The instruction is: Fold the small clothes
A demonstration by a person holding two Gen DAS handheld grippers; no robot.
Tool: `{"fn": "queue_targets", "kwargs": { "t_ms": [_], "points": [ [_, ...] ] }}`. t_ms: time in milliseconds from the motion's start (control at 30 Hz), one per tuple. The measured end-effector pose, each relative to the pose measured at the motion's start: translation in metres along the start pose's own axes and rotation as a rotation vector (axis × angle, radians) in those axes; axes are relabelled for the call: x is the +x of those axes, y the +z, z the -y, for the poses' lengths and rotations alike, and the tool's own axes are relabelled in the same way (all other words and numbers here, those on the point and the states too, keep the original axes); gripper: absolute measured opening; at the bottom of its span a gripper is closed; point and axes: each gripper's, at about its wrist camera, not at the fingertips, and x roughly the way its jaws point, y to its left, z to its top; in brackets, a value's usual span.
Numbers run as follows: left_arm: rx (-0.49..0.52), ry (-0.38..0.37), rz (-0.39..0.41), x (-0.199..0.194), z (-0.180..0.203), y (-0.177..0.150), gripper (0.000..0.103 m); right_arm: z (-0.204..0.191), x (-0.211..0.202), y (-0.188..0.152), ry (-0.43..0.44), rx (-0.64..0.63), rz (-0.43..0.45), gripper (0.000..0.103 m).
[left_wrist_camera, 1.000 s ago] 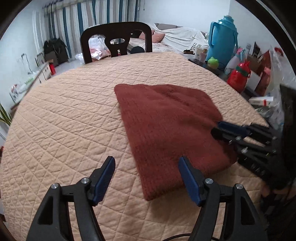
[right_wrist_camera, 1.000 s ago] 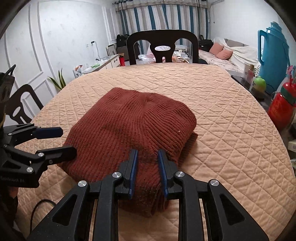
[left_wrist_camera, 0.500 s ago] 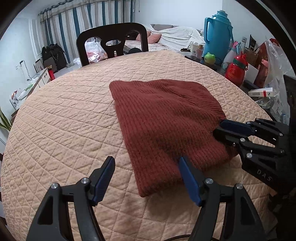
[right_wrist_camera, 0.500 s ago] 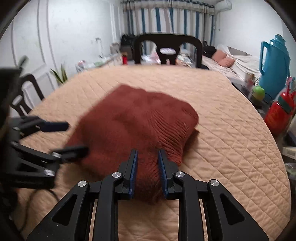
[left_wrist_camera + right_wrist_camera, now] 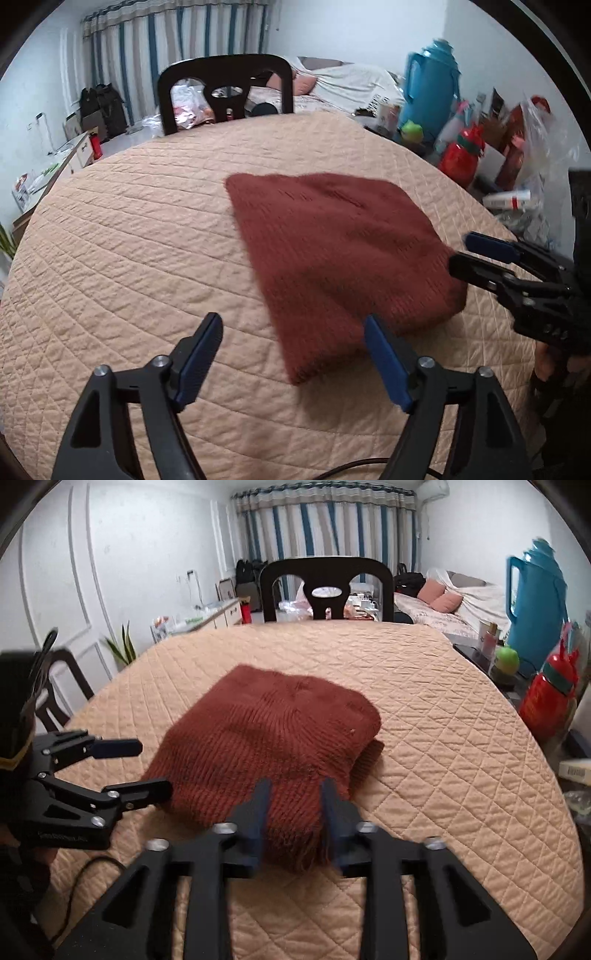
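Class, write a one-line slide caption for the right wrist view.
Right gripper, jaws just opened, straddles the near edge of a folded rust knit on the quilted table.

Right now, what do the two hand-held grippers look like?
Both match: the left hand-held gripper and right hand-held gripper have black angular frames with triangular cut-outs, silver screws and blue finger pads. A black cable trails from the left one, which bears faint lettering.

knitted hat (image 5: 269, 738): rust-red ribbed wool-like knit, matt, fuzzy, ahead of the jaws. table cover (image 5: 129, 258): beige quilted cloth, matt, diamond-stitched. right gripper (image 5: 295, 812): matt black plastic, blue pads, shiny metal screws. chair (image 5: 325, 576): glossy dark finish.
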Motion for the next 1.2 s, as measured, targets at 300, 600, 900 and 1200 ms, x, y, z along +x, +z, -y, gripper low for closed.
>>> {"fn": "queue_targets", "kwargs": {
  "t_ms": [300, 600, 900, 1200],
  "points": [
    [-0.172, -0.162, -0.087, 0.024, -0.038, 0.023, 0.089, 0.052, 0.028, 0.008, 0.169, 0.240, -0.102, 0.067],
    [-0.230, -0.225, -0.144, 0.067, -0.039, 0.039, 0.089, 0.058, 0.075, 0.013, 0.291, 0.335, -0.198, 0.071],
    [-0.278, -0.266, -0.178, 0.088, -0.044, 0.045, 0.089, 0.061, 0.087, 0.022, 0.315, 0.360, -0.206, 0.072],
    [-0.294, -0.284, -0.195, 0.091, -0.042, 0.048, 0.059, 0.053, 0.084, 0.022, 0.293, 0.331, -0.211, 0.052]
  ]
}}
